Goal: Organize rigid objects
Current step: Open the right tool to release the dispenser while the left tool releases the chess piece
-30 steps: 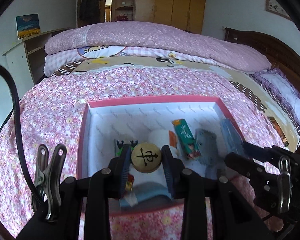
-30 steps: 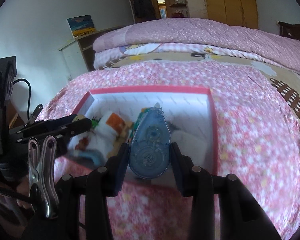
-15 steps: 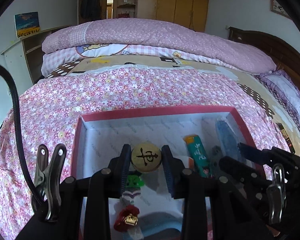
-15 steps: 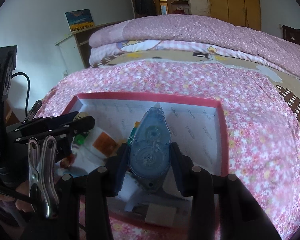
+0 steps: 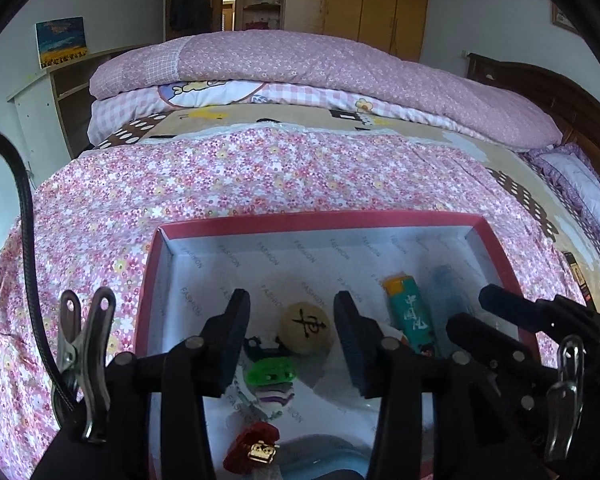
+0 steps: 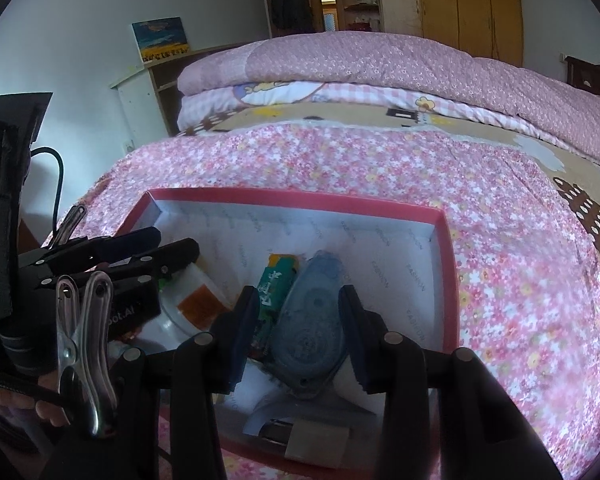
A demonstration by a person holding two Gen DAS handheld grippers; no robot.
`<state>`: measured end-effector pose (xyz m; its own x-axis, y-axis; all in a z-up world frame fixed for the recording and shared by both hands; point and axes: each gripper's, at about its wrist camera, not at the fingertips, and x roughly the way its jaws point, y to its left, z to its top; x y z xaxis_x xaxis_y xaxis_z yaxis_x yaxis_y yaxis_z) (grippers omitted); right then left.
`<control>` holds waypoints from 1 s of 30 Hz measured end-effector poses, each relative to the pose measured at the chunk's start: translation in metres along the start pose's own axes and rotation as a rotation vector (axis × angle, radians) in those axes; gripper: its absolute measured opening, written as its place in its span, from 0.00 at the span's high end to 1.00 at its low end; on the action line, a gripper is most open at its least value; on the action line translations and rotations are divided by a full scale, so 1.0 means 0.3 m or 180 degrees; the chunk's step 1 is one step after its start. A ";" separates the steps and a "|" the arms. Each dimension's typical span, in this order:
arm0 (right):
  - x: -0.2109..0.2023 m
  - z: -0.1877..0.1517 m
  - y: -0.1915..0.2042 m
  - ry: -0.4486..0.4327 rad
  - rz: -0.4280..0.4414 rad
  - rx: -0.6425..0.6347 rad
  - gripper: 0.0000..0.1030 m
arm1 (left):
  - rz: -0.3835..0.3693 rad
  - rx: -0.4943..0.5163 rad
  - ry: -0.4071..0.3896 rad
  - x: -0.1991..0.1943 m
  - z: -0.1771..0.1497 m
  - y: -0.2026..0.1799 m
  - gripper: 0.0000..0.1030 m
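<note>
A red-rimmed box (image 5: 316,218) with a white lining sits on the flowered bedspread. My left gripper (image 5: 292,334) is open over it; a round wooden chess piece (image 5: 306,328) lies loose between the fingers on the box floor. My right gripper (image 6: 300,322) is open too; a blue correction-tape dispenser (image 6: 310,328) lies between its fingers inside the box (image 6: 446,264). A teal lighter (image 5: 410,316) lies beside the dispenser (image 5: 450,292), and also shows in the right wrist view (image 6: 274,284).
The box also holds a green toy (image 5: 272,372), a red clip (image 5: 252,450), a white container with an orange label (image 6: 198,304) and a flat piece (image 6: 316,442). Folded quilts (image 5: 320,64) lie at the bed's far end. A shelf (image 5: 56,92) stands left.
Both grippers have opened. The chess piece has left the left fingers and the tape dispenser has left the right fingers; both now lie in the box.
</note>
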<state>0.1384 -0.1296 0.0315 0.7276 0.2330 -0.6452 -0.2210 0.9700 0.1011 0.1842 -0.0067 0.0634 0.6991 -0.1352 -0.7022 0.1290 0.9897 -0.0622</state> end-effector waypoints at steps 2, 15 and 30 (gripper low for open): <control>-0.009 0.002 0.003 -0.0026 0.0011 -0.0003 0.59 | 0.0001 -0.0005 -0.0010 -0.011 0.000 0.000 0.56; -0.085 -0.019 0.018 -0.0124 0.0066 0.0036 0.59 | -0.0047 -0.0022 -0.0095 -0.124 -0.019 -0.022 0.56; -0.190 -0.137 0.061 -0.0105 0.0171 0.0136 0.59 | -0.0055 -0.0088 -0.0045 -0.246 -0.155 -0.049 0.56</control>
<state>0.0663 -0.1281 0.0389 0.7367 0.2863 -0.6126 -0.2328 0.9579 0.1677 0.0981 -0.0090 0.0831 0.7069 -0.1527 -0.6907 0.1217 0.9881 -0.0939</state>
